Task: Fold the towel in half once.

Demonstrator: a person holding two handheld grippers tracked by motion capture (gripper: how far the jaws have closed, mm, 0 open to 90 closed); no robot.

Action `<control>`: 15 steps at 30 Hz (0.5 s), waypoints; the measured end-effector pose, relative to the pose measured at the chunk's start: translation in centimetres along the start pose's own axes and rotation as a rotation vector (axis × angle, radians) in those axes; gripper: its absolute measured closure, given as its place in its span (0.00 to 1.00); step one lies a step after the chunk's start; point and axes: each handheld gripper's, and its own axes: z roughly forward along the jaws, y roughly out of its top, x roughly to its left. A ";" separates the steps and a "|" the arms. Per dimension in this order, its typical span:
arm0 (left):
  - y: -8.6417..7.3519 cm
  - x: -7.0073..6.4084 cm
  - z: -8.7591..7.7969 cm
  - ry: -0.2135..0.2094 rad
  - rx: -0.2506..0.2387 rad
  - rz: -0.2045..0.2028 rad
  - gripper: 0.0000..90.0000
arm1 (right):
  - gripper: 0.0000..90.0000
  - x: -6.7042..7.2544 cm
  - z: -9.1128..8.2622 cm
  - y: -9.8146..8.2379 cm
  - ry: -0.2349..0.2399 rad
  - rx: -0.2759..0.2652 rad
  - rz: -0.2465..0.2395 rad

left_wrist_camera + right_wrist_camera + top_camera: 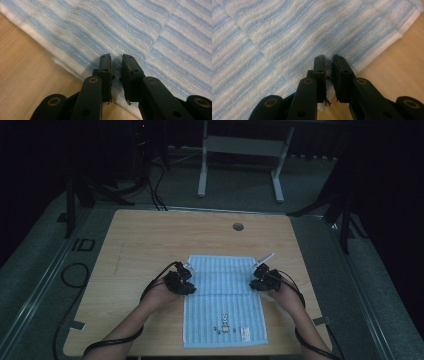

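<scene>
towel: blue striped towel (225,300) lying flat on the wooden table (140,240), near edge by the person, little bunny print at the bottom

left gripper: left gripper (116,65) sits at the towel's left edge, jaws a small way apart over the hem, nothing pinched as far as I can see

right gripper: right gripper (329,63) at the right edge, jaws almost together with a bit of terry between them, so it looks clamped on the towel

feel: soft, light, floppy terry, it'll sag and drape the second it's lifted, not slippery or fragile

where to grab: honestly the thick white hem at each side, both at matching height so it folds straight
</scene>
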 end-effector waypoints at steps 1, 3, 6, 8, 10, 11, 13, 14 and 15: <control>0.2 0.1 0.1 0.008 0.000 0.003 0.86 | 0.90 -0.3 0.1 0.3 -0.002 0.001 0.003; 0.6 0.6 0.2 0.014 0.005 0.006 0.86 | 0.90 -0.8 0.4 1.0 -0.006 0.007 0.006; 1.2 1.6 0.4 0.019 0.006 -0.006 0.86 | 0.90 -1.5 0.8 1.9 -0.007 0.017 0.019; 1.5 2.3 0.6 0.006 0.006 -0.022 0.86 | 0.90 -1.9 1.0 2.4 -0.014 0.022 0.025; 1.6 2.8 0.7 -0.007 0.003 -0.037 0.86 | 0.90 -2.2 1.2 2.8 -0.013 0.021 0.034; 1.6 2.9 0.7 -0.018 0.007 -0.039 0.86 | 0.90 -2.2 1.3 2.9 -0.012 0.022 0.039; 1.5 2.9 0.6 -0.024 0.007 -0.036 0.86 | 0.90 -2.3 1.3 2.9 -0.011 0.022 0.044; 1.5 2.9 0.6 -0.033 0.009 -0.037 0.86 | 0.90 -2.1 1.3 2.9 -0.016 0.020 0.042; 1.4 3.0 0.6 -0.041 0.014 -0.049 0.86 | 0.91 -2.1 1.3 2.8 -0.016 0.016 0.043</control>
